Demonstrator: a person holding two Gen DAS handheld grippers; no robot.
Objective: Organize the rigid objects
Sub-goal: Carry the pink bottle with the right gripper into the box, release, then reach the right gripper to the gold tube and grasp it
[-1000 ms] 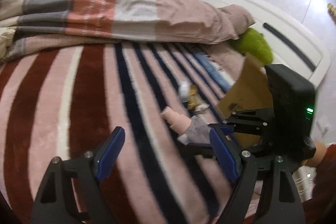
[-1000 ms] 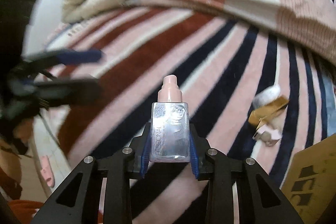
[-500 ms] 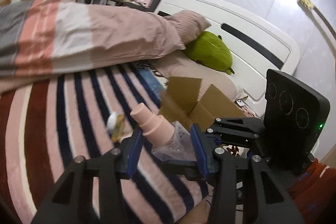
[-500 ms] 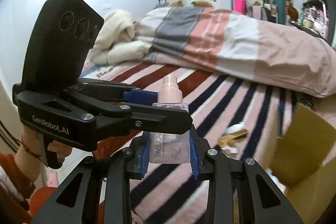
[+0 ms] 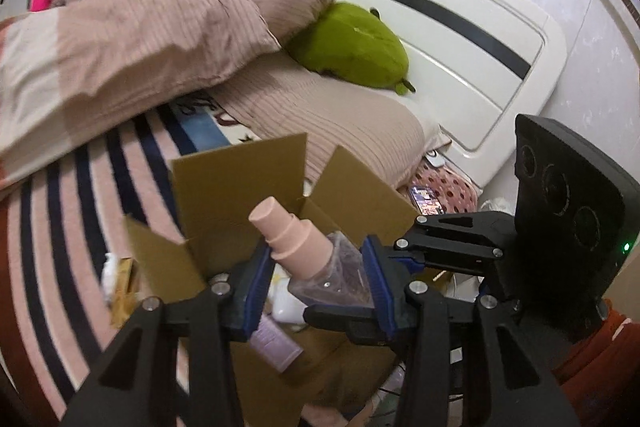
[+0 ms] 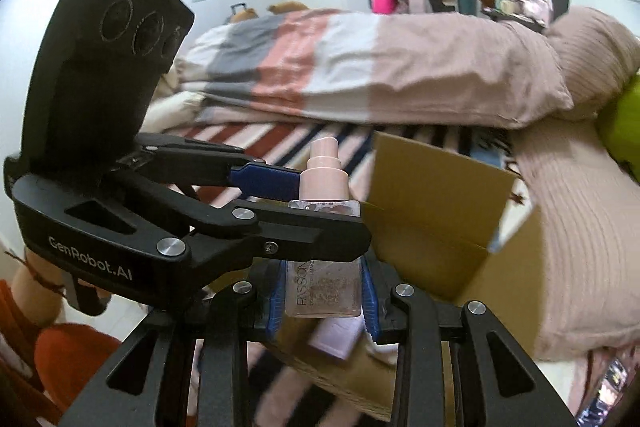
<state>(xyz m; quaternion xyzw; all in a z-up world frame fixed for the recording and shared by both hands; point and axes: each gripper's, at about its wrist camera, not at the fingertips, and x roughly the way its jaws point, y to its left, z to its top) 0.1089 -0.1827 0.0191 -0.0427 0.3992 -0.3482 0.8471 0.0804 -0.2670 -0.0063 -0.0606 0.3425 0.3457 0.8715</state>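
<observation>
A clear pump bottle (image 5: 320,263) with a pink cap is gripped from two sides. My left gripper (image 5: 316,275) is shut on it near its shoulder. My right gripper (image 6: 322,291) is shut on the bottle's body (image 6: 324,287). The bottle hangs over an open cardboard box (image 5: 240,195) on the bed, which also shows in the right wrist view (image 6: 432,211). Inside the box lie a lilac item (image 5: 276,343) and a white item (image 5: 286,305). The right gripper's body (image 5: 568,215) crosses the left wrist view, and the left gripper's body (image 6: 120,131) crosses the right wrist view.
Small loose items (image 5: 116,275) lie on the striped blanket (image 5: 52,227) left of the box. A folded duvet (image 6: 360,67), pillows (image 5: 320,115) and a green plush (image 5: 352,43) lie behind it. The white headboard (image 5: 460,27) stands at the right.
Both grippers carried the bottle from above the blanket to over the open box. The left gripper, open a second ago, closed on the bottle alongside the right.
</observation>
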